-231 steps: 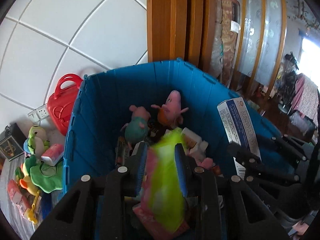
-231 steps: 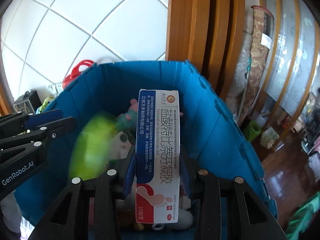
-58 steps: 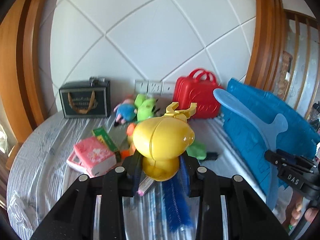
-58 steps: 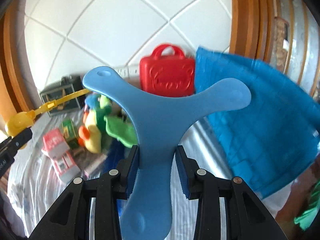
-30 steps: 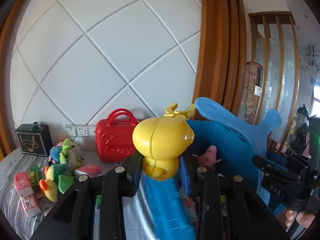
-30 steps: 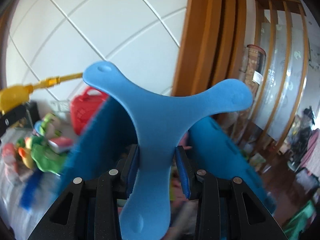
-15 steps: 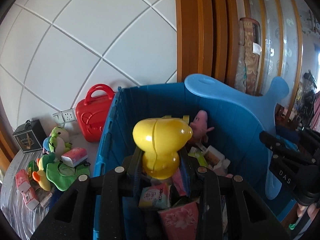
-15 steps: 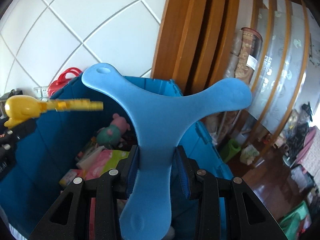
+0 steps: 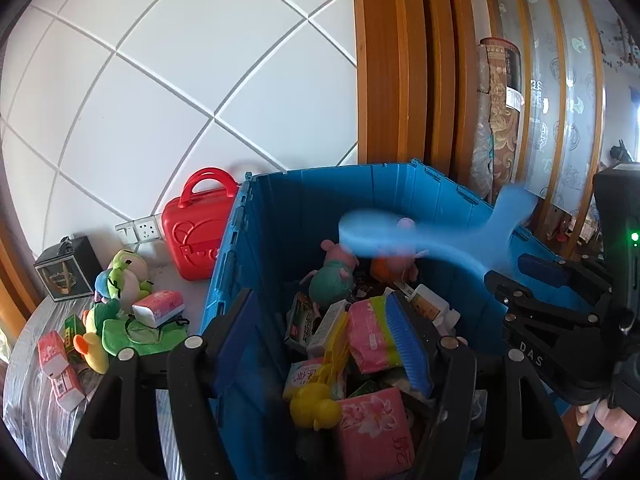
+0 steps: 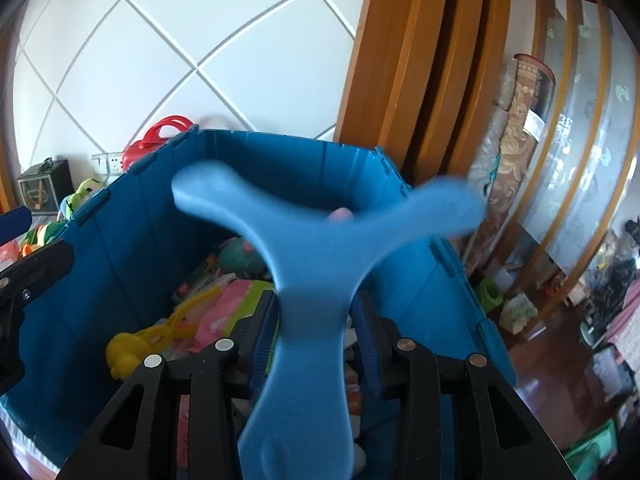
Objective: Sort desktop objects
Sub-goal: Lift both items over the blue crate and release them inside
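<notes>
Left gripper point(image 9: 320, 344) spread above bin point(image 9: 280, 216); right gripper point(image 10: 316, 332), jaws parted beside boomerang point(image 10: 312, 280); we see rim clear.

The right gripper point(image 9: 556, 316) carries white letters "DAS" on its black body — the one clear marking. A pink pack point(image 9: 374, 426) in the bin point(image 9: 280, 216) has red print and a pale pack point(image 9: 306, 374) has characters — too blurred to read.
</notes>
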Motion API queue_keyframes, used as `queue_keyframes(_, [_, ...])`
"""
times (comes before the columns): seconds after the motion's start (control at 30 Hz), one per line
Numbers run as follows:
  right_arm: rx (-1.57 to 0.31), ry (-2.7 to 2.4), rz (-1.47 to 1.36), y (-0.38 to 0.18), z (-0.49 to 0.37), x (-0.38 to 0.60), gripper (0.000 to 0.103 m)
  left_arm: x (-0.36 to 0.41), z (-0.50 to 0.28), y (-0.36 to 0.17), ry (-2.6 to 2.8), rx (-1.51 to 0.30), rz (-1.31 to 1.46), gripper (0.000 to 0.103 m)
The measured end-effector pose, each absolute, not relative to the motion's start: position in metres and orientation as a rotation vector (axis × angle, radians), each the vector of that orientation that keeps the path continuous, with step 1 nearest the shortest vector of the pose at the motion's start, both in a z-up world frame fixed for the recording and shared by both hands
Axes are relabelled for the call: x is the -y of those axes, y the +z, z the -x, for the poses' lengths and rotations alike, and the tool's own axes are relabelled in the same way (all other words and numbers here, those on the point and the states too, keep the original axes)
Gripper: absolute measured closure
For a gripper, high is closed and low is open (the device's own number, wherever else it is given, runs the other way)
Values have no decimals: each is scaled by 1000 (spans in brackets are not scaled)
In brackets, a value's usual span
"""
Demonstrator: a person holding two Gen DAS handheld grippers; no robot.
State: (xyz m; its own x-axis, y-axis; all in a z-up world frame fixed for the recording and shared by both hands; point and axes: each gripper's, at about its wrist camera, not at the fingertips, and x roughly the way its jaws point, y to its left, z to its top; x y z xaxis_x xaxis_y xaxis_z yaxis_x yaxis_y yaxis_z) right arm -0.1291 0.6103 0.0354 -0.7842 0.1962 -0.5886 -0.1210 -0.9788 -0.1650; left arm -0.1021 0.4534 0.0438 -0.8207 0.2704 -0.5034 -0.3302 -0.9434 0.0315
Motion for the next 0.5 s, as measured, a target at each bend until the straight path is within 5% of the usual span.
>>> queue_keyframes(0.03, [174,2812,944,36,128,-609,58,-451,100,44,2723,-164,726,37])
queue_keyframes(0.17, [159,2823,908,39,120,-608,7,-442,94,46,2726,-147,719,35])
queue_keyframes(0.5, [160,2871,793,54,84,-589,0,-398,71,59,2780,-78,629,23])
